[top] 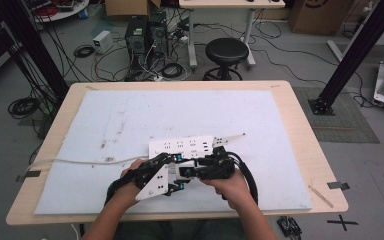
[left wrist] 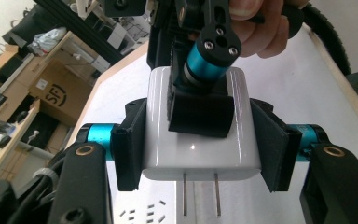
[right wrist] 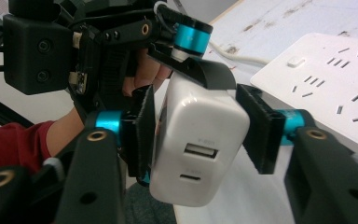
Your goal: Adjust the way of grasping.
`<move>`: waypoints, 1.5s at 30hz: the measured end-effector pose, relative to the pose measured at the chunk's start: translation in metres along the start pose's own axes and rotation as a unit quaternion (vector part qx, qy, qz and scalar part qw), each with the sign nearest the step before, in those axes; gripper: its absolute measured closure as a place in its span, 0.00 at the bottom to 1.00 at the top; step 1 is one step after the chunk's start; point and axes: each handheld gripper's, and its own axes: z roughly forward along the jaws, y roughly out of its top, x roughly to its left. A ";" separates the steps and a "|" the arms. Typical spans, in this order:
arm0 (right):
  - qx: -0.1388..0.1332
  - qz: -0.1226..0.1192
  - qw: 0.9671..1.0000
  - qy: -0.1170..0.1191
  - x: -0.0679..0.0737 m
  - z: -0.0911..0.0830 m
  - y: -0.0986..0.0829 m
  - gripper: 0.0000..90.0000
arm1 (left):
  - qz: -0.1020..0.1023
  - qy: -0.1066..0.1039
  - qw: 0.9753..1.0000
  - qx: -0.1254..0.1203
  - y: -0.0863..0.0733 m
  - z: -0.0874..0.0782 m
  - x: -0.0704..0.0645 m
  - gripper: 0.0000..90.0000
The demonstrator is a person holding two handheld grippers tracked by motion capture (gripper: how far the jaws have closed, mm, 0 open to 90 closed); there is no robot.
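Gripping: one white charger (left wrist: 200, 140), its two prongs down
Left gripper (left wrist: 200, 144): jaws pinching it
Right gripper (right wrist: 196, 135): jaws pinching it
Power strip (top: 180, 146): one, on worktop (top: 300, 145)

Tight quarters at the near middle of the surface (top: 300, 150): the left tool (top: 172, 159) and right tool (top: 207, 161) are crowded together on the white charger (left wrist: 200, 135), pads on its sides, no gap between them to slip through. Just beyond sits the white power strip (top: 180, 146), with its cord (top: 80, 161) running off left across the mat. Wide open mat on the far half and along both flanks.
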 end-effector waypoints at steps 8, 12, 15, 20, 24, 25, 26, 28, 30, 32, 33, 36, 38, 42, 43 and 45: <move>-0.001 0.005 1.000 0.010 -0.003 0.001 0.000 0.65 | 0.015 0.006 1.000 0.006 0.000 0.001 -0.001 0.47; 0.001 0.017 1.000 0.009 -0.004 0.001 0.000 0.67 | -0.003 -0.001 1.000 0.012 -0.003 0.004 0.001 0.46; 0.000 0.009 1.000 0.000 -0.003 0.001 0.001 0.69 | -0.033 -0.001 0.999 0.015 -0.006 0.006 0.003 0.43; 0.000 0.004 1.000 -0.013 -0.004 -0.005 0.002 0.70 | -0.056 0.007 0.998 0.030 -0.011 -0.001 0.006 0.34; -0.012 0.001 1.000 -0.021 -0.006 -0.012 0.003 0.70 | -0.065 0.023 0.997 0.032 -0.014 -0.012 0.009 0.34; -0.013 0.000 1.000 -0.022 -0.006 -0.014 0.003 0.70 | -0.068 0.027 0.997 0.035 -0.015 -0.014 0.009 0.34; -0.016 0.000 1.000 -0.025 -0.006 -0.016 0.003 0.70 | -0.067 0.030 0.996 0.041 -0.016 -0.017 0.010 0.34; -0.020 -0.003 0.999 -0.028 -0.006 -0.020 0.004 0.70 | -0.072 0.035 0.996 0.051 -0.019 -0.022 0.011 0.34; -0.022 -0.006 0.999 -0.034 -0.004 -0.023 0.005 0.70 | -0.080 0.045 0.994 0.063 -0.023 -0.029 0.014 0.34; -0.024 -0.013 0.999 -0.038 -0.003 -0.026 0.007 0.70 | -0.092 0.058 0.991 0.080 -0.026 -0.039 0.020 0.34; -0.023 -0.013 0.999 -0.045 -0.002 -0.028 0.008 0.70 | -0.099 0.065 0.989 0.087 -0.028 -0.044 0.023 0.33; -0.031 -0.026 0.998 -0.055 0.000 -0.033 0.013 0.70 | -0.118 0.085 0.984 0.105 -0.033 -0.061 0.034 0.32; -0.037 -0.033 0.997 -0.063 0.001 -0.035 0.016 0.70 | -0.130 0.100 0.980 0.117 -0.037 -0.072 0.042 0.31; -0.050 -0.049 0.994 -0.080 0.002 -0.039 0.021 0.70 | -0.146 0.116 0.973 0.135 -0.043 -0.089 0.054 0.30; -0.050 -0.052 0.994 -0.081 0.003 -0.039 0.022 0.70 | -0.150 0.119 0.972 0.133 -0.045 -0.094 0.056 0.30; -0.052 -0.054 0.994 -0.086 0.002 -0.041 0.023 0.70 | -0.156 0.124 0.970 0.138 -0.049 -0.100 0.060 0.30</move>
